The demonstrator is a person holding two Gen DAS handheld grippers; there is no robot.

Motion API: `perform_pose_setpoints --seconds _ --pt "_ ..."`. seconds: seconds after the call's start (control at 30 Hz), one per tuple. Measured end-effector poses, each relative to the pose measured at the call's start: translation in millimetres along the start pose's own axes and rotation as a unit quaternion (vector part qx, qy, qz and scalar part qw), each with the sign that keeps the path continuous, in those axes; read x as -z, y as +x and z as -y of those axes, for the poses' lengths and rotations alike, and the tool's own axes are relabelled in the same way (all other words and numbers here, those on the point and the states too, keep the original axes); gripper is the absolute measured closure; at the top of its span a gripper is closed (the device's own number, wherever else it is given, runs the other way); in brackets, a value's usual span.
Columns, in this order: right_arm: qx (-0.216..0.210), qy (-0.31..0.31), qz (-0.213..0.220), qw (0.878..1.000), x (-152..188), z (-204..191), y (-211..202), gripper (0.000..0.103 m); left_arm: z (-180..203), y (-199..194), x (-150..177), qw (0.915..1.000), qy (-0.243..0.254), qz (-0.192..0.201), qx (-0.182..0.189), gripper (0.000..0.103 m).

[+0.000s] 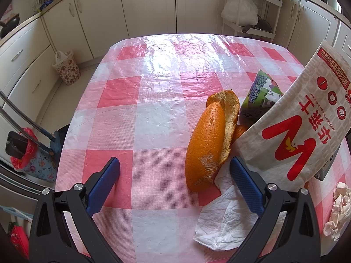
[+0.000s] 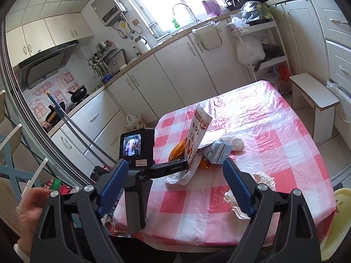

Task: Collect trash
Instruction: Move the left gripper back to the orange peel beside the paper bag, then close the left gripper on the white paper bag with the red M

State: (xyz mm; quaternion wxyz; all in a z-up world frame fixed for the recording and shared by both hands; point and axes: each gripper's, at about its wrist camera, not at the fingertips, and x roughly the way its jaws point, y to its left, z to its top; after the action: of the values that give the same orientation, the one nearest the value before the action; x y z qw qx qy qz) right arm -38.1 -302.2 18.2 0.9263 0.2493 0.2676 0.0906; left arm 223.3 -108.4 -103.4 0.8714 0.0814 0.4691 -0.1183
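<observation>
On the pink-checked table (image 1: 158,76) lies a pile of trash. A large piece of orange peel (image 1: 206,144) sits just past my left gripper (image 1: 175,164), which is open with nothing between its blue pads (image 1: 105,184). A white paper bag (image 1: 296,127) with a red logo stands tilted against the outer side of the right finger. A drink carton (image 1: 261,94) lies behind the bag, and a white napkin (image 1: 228,217) lies under the finger. My right gripper (image 2: 175,164) hangs open above the near table edge, short of the bag (image 2: 197,135) and carton (image 2: 217,151).
Crumpled tissues (image 2: 263,178) lie near the right gripper's right finger and at the table's right side (image 1: 340,210). A floral waste basket (image 1: 65,70) stands on the floor by the cabinets. A white stool (image 2: 313,100) is beyond the table. A hand (image 2: 33,208) shows at lower left.
</observation>
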Motion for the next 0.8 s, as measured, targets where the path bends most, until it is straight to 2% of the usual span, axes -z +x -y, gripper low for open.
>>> perform_pose_setpoints --seconds 0.27,0.53,0.63,0.7,0.8 --pt "0.003 -0.006 0.002 1.0 -3.7 8.6 -2.3 0.018 -3.1 -0.1 2.1 1.0 -0.001 0.001 0.001 0.006" --pt "0.001 -0.003 -0.014 1.0 -6.4 15.0 5.7 0.018 -4.9 1.1 0.2 1.0 -0.004 0.0 0.002 0.006" --pt "0.002 -0.004 -0.01 1.0 -6.0 14.9 3.3 0.018 -8.1 -0.6 -1.0 0.9999 0.004 -0.012 0.009 0.006" --pt "0.001 -0.001 -0.008 1.0 -5.6 15.6 2.2 0.018 -17.0 -6.7 2.7 0.9995 -0.025 -0.02 0.009 0.006" --pt "-0.004 0.005 -0.004 1.0 -5.0 17.1 -0.6 0.018 -40.2 -27.8 11.9 0.9953 -0.081 -0.01 0.051 0.006"
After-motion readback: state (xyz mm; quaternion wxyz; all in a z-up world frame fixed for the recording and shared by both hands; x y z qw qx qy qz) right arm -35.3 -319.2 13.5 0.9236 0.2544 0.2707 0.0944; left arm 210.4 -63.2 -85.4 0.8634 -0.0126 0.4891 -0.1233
